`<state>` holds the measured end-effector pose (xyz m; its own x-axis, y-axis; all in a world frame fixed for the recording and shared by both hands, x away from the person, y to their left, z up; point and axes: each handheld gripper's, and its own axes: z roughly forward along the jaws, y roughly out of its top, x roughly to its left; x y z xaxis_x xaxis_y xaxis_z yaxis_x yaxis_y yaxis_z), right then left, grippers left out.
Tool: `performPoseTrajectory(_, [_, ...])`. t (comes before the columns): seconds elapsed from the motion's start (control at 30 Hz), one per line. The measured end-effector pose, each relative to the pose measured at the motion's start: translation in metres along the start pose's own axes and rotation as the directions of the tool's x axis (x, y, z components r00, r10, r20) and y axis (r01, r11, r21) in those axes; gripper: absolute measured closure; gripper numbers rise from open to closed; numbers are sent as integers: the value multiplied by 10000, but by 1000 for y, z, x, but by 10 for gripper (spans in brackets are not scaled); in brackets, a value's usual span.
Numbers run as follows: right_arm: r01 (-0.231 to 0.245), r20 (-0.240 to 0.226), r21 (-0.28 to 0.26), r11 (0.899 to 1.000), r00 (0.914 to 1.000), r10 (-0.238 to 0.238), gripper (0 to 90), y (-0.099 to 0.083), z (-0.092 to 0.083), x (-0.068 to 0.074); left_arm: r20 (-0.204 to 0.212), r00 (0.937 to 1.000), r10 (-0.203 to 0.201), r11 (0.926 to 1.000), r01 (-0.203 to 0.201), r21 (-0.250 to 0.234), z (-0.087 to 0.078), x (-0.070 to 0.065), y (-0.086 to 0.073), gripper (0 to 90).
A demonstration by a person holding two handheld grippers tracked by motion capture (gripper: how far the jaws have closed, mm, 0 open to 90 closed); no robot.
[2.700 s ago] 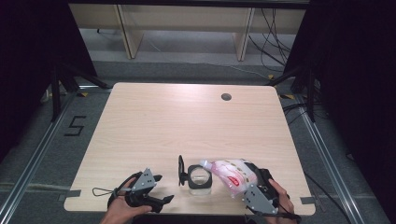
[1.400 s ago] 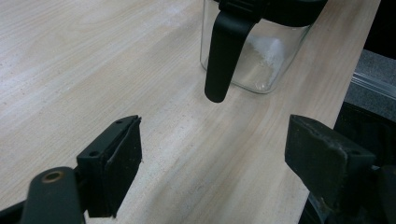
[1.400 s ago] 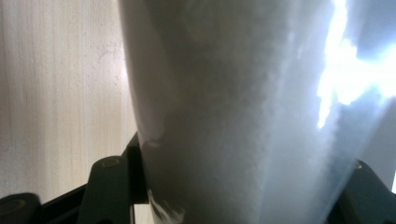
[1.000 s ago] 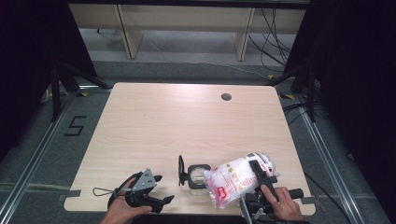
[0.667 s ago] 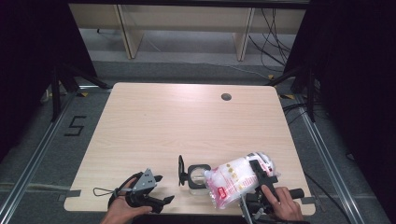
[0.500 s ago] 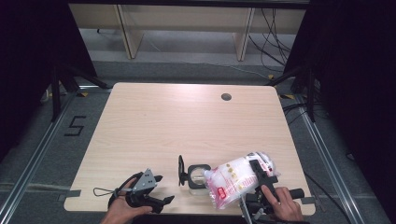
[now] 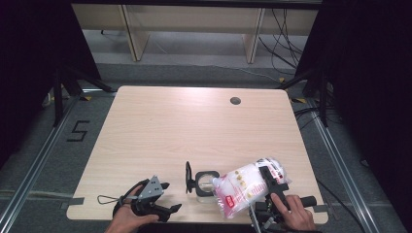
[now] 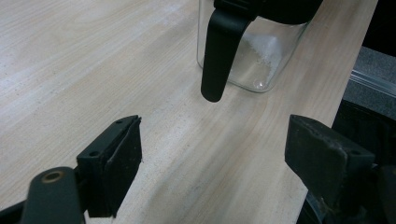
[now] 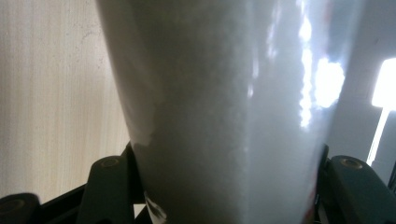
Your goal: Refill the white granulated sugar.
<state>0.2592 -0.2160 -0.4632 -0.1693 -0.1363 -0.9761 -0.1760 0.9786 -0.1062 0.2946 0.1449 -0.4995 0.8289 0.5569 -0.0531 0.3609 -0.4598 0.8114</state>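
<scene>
The left gripper [image 7: 167, 201] is black, topped by a grey three-cornered plate, with a thin looped cable trailing off. Its blocky matte jaws carry brass-coloured screws. The right gripper [image 7: 270, 180] is black with a bar handle.

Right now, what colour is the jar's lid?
Black, flipped open beside the clear jar; the lid shows best in the high view.

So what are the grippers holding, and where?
The right gripper holds the white bag across its upper, raised part, pressed between both jaws. The left gripper is open and holds nothing.
</scene>
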Motion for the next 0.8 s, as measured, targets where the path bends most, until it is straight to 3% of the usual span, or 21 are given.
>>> performPoseTrajectory(0.07, [461, -141, 176, 9988, 9988, -459, 420, 1, -2, -4, -29, 10000, 20, 10000, -20, 41, 0, 0, 0, 185])
performPoseTrajectory(0.13, [402, -91, 159, 9991, 9992, -401, 421, 1, -3, -5, -10, 10000, 62, 9999, -62, 103, 0, 1, 0, 185])
performPoseTrajectory(0.17, [388, 155, -111, 9992, 9991, -386, 421, 1, -1, -4, -14, 10000, 68, 9999, -67, 106, 0, 1, 0, 185])
performPoseTrajectory(0.27, [435, -191, 310, 9986, 9989, -429, 421, 2, -3, -3, 16, 10000, 12, 10000, -12, 28, 0, 0, 0, 185])
performPoseTrajectory(0.33, [327, -163, 215, 9992, 9993, -324, 420, 1, -2, -3, 32, 10000, -65, 10000, 65, -29, 1, 0, 0, 185])
performPoseTrajectory(0.43, [715, -58, 107, 9974, 9974, -715, 420, 2, -2, -7, -42, 9998, -207, 9997, 208, 133, 0, 0, -1, 185])
performPoseTrajectory(0.5, [32, -123, 174, 9998, 9999, -30, 420, 1, -2, -2, -1, 10000, -83, 9999, 83, 96, 0, 0, 0, 185])
performPoseTrajectory(0.6, [60, -14, 15, 10000, 10000, -60, 420, 1, -2, -1, -8, 10000, 85, 9999, -85, 109, 0, 1, 0, 185])
performPoseTrajectory(0.63, [-41, -18, 84, 10000, 10000, 42, 420, 1, -2, 0, -38, 9998, -207, 9997, 208, 112, 0, 0, -1, 185])
performPoseTrajectory(0.67, [-41, -18, 84, 10000, 10000, 42, 420, 1, -2, 0, -38, 9998, -207, 9997, 208, 112, 0, 0, -1, 185])
performPoseTrajectory(0.7, [486, 125, -1, 9988, 9987, -486, 420, 1, -3, -6, -41, 9997, -225, 9997, 225, 112, 0, 0, -1, 185])
performPoseTrajectory(0.8, [490, 154, -56, 9988, 9987, -489, 420, 1, -2, -5, -11, 9998, -183, 9998, 184, 127, 0, -1, -1, 185])
